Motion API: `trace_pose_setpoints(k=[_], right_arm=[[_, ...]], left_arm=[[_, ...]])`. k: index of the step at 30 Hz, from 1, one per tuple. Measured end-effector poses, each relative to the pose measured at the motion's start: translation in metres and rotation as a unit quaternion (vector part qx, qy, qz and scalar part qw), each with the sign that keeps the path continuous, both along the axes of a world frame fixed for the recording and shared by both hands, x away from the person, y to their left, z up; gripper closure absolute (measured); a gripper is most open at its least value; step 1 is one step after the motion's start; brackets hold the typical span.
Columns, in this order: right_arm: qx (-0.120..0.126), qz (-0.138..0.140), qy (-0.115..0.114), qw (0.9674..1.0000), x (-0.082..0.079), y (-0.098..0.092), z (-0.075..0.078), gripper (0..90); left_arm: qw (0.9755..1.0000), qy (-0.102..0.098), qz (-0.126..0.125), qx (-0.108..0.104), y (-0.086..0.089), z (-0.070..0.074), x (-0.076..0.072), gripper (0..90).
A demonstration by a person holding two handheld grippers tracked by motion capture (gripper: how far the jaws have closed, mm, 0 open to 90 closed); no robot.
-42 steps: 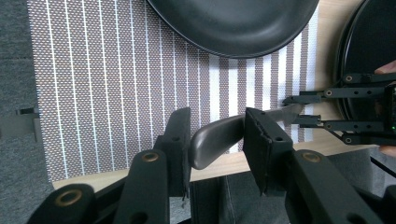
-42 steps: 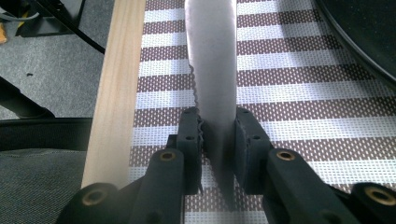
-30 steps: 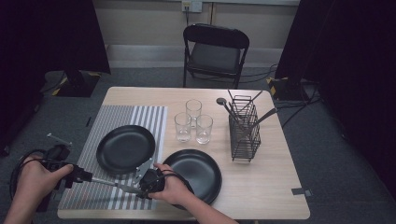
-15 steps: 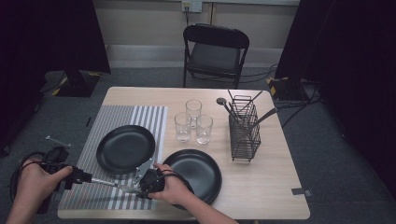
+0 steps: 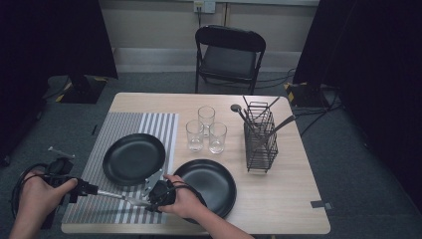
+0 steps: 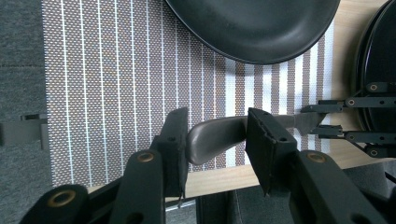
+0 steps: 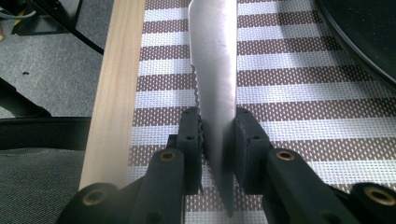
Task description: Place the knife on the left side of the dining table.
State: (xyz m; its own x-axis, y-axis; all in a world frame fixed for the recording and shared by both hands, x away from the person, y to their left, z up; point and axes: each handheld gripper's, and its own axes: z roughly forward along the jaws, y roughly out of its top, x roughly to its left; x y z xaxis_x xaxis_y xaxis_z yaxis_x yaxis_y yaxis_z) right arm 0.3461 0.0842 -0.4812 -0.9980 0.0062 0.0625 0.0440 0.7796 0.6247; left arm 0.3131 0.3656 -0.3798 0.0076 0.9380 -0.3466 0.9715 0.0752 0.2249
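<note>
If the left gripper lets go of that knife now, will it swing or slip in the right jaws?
Probably stiff: the knife looks like metal. The right gripper pinches its smooth, flat blade, so it may pivot or slide. The handle overhangs, likely dragging it down.

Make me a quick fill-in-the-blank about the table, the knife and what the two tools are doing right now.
1. The right tool grips the knife by its ____.
2. The knife's dark handle lies between the jaws of the ____ tool.
3. Beside the wire rack stand ____ empty glasses.
4. One black plate rests on the ____ placemat.

Missing words: blade; left; three; striped
</note>
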Motion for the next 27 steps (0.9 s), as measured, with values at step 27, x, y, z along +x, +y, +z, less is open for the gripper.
trace_pose_setpoints(k=[27], right_arm=[[0.000, -0.002, 0.000, 1.0000, 0.000, 0.000, 0.000, 75.3]], left_arm=[[0.9999, -0.004, 0.009, 0.005, 0.006, -0.012, -0.002, 57.7]])
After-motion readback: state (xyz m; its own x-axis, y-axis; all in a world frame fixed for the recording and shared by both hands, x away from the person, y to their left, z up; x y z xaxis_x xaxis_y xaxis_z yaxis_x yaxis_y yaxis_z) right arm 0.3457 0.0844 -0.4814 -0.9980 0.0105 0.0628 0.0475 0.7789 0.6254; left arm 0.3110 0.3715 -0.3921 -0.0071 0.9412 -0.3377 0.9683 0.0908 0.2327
